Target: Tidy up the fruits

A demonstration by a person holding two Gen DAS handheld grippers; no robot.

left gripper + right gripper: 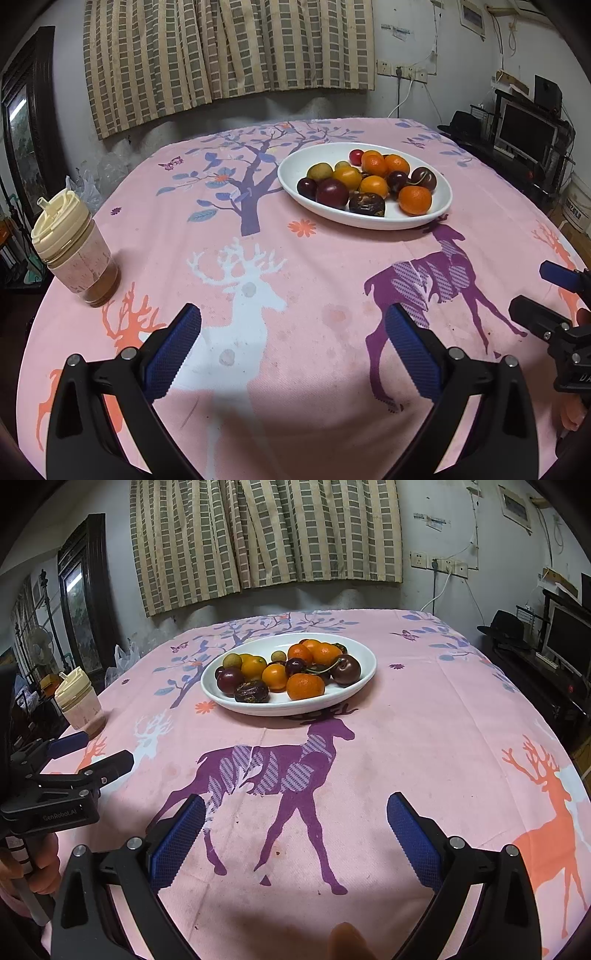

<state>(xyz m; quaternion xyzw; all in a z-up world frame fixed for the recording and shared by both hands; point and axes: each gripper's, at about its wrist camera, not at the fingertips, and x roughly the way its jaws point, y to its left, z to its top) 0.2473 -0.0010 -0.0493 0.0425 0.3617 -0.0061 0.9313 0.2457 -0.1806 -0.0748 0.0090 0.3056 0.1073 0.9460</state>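
Both tongs gape wide and empty, left tongs [293, 354] and right tongs [295, 836] low over the table [424, 738]. All the fruits [288, 672] sit heaped in the white dish [364, 653]: either gathered already, or awaiting sorting out.

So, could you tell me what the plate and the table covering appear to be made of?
The plate looks like glazed white ceramic, smooth with soft glare, though melamine is possible. The table covering looks like woven printed fabric: matte, visibly textured, slightly creased.
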